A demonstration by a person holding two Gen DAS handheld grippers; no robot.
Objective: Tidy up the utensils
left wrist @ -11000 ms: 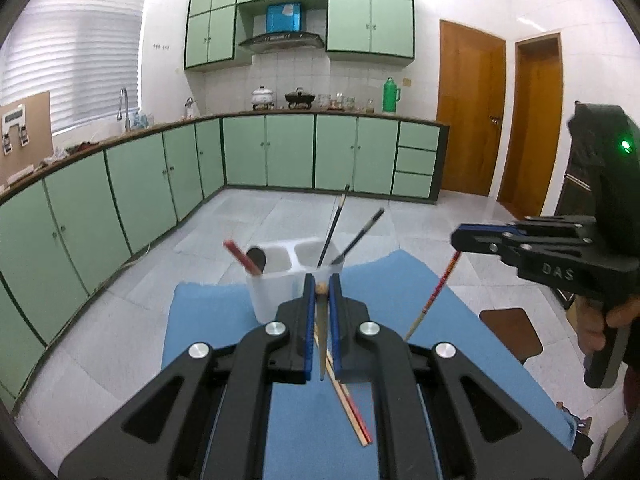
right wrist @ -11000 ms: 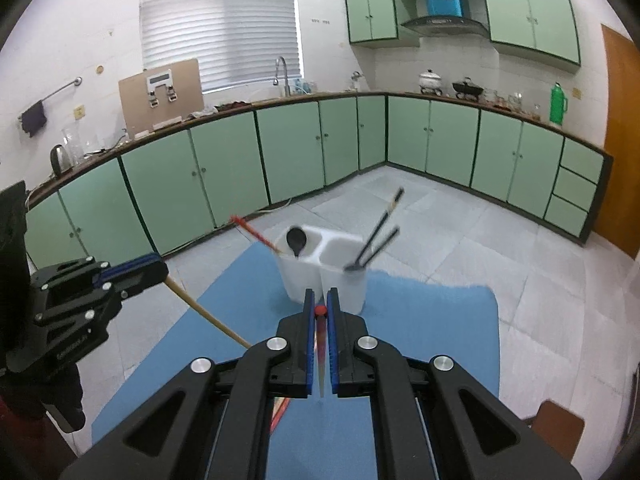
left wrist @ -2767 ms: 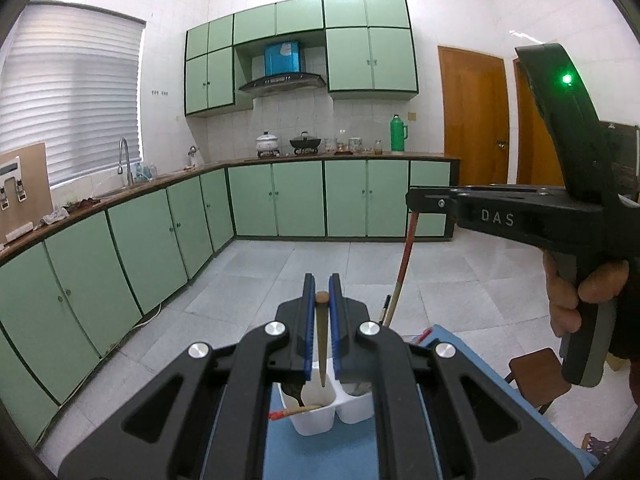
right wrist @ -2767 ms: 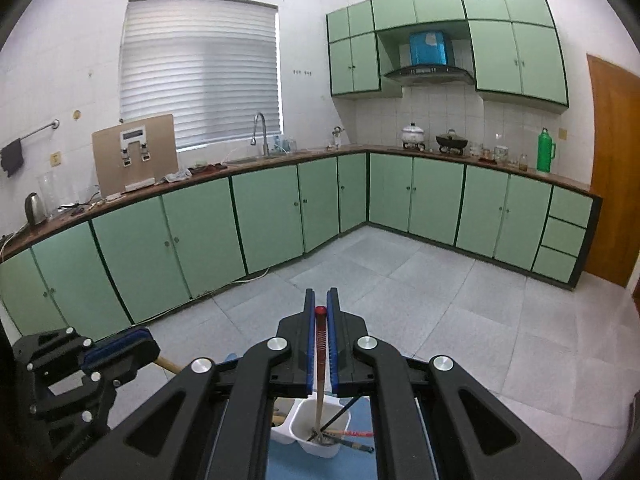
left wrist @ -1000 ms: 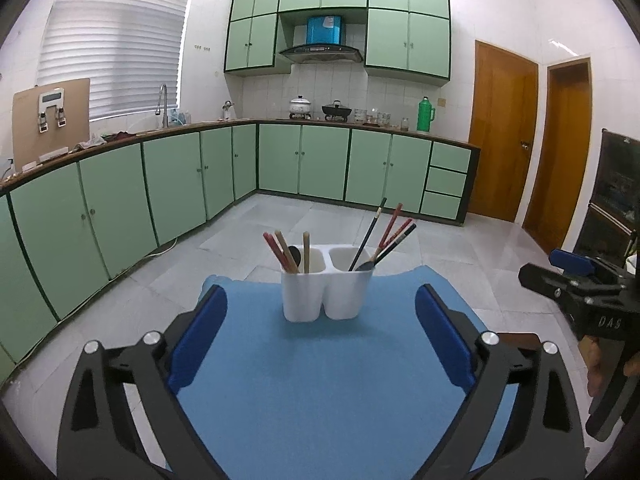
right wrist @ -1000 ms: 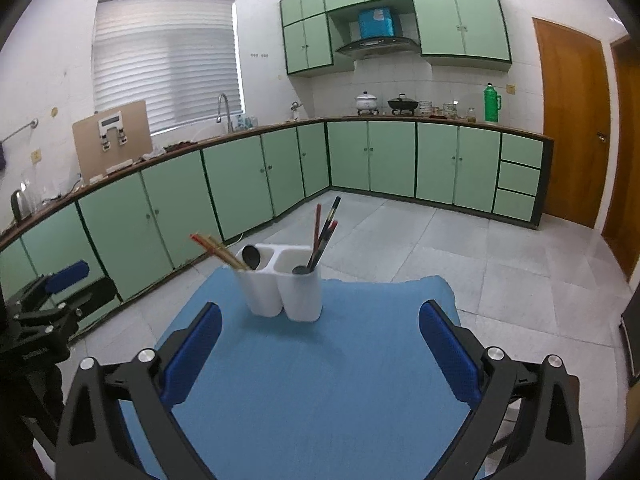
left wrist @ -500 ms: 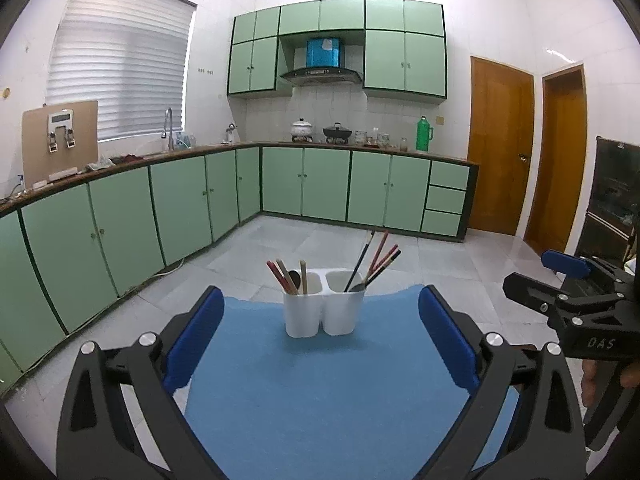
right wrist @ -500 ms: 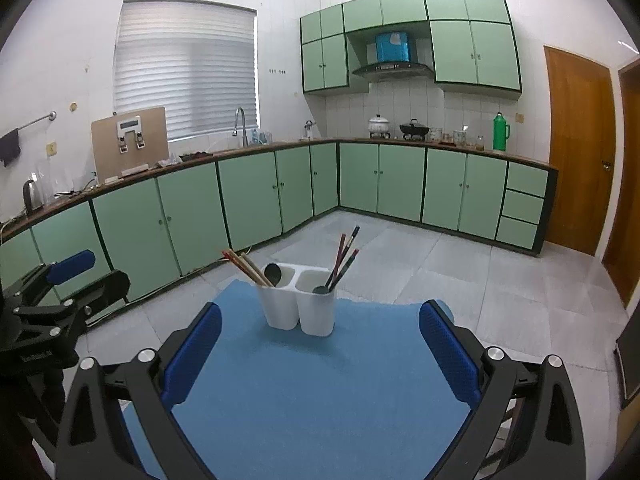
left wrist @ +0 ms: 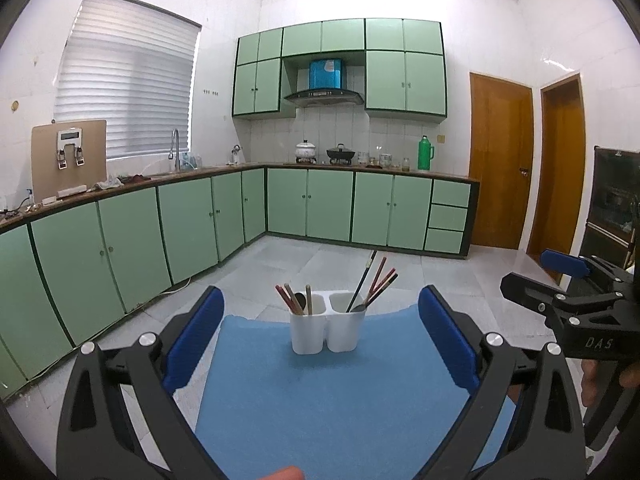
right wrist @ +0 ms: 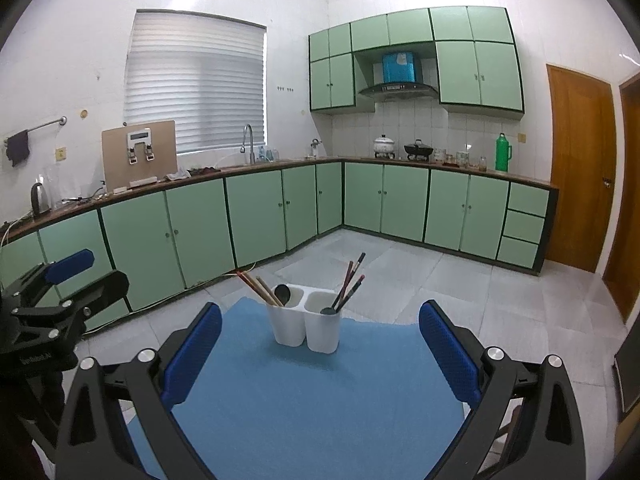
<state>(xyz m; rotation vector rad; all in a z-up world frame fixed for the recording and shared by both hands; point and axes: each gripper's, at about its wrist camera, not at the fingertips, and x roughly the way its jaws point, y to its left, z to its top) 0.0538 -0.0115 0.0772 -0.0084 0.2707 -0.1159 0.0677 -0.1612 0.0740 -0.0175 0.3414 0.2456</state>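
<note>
A white plastic two-compartment utensil holder (left wrist: 326, 328) stands upright near the far edge of the blue-covered bench (left wrist: 328, 400). Its left compartment holds a red chopstick (left wrist: 283, 299), light wooden chopsticks (left wrist: 308, 298) and a dark-bowled spoon (left wrist: 300, 300), all handle-up and leaning slightly left. Its right compartment holds a black chopstick (left wrist: 363, 280), reddish-brown chopsticks (left wrist: 378, 278) and a grey spoon (left wrist: 359, 308), leaning right and fanning apart above the rim.

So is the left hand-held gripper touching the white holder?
Apart. The left wrist view shows bare blue mat between the open left hand-held gripper and the holder.
</note>
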